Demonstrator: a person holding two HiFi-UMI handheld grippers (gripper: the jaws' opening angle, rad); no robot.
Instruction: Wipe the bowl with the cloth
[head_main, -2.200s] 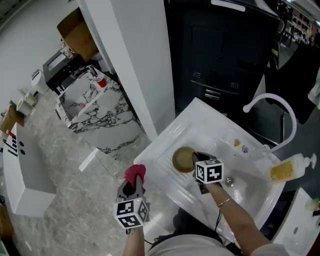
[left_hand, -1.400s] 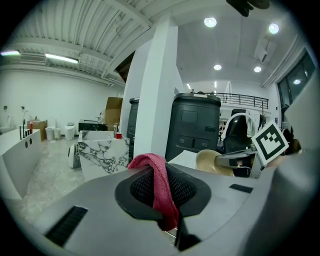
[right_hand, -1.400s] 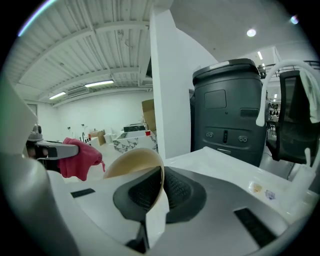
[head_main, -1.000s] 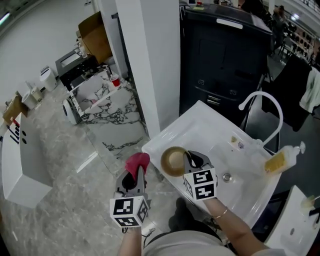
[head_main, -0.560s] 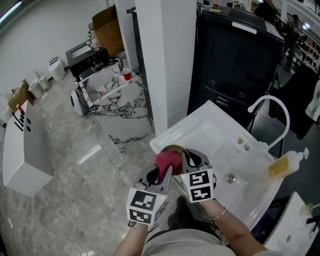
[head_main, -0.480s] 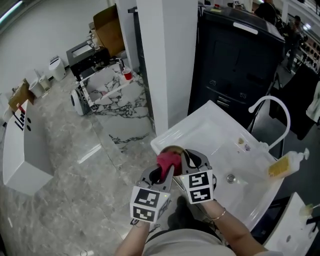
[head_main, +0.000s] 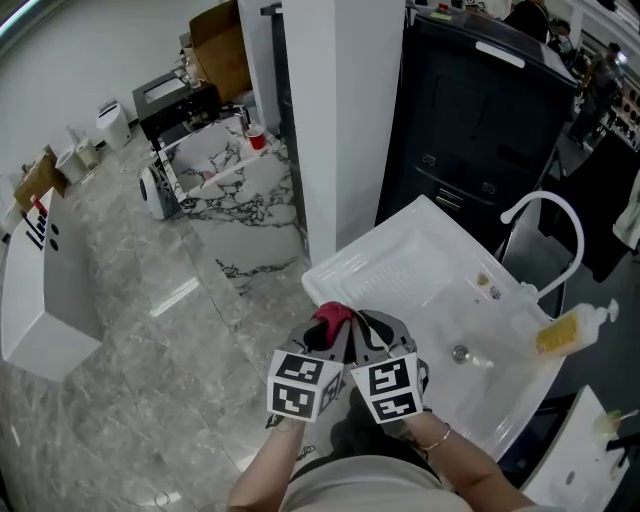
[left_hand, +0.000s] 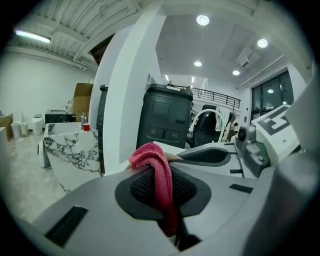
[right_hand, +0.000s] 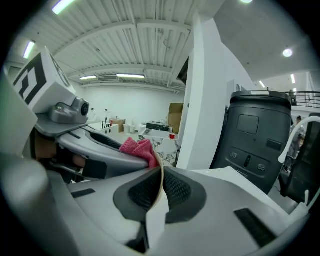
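My left gripper (head_main: 322, 338) is shut on a pink cloth (head_main: 331, 318), whose fold drapes over the jaws (left_hand: 156, 172). My right gripper (head_main: 377, 332) is shut on the thin cream rim of the bowl (right_hand: 159, 186), held edge-on between its pads. The two grippers meet tip to tip over the near left corner of the white sink (head_main: 420, 262). The cloth (right_hand: 136, 147) lies against the bowl's upper rim. A sliver of bowl (left_hand: 173, 157) shows beside the cloth in the left gripper view. In the head view the bowl is hidden behind the grippers.
A curved white faucet (head_main: 545, 212) and a soap bottle (head_main: 566, 332) stand at the sink's right side. A white pillar (head_main: 340, 120) and a black cabinet (head_main: 472, 110) rise behind. A marble-topped table (head_main: 215, 168) stands at the far left on the grey floor.
The left gripper has carried the cloth rightward to the bowl. The right gripper has brought the bowl toward the sink's near corner, and both grippers now touch.
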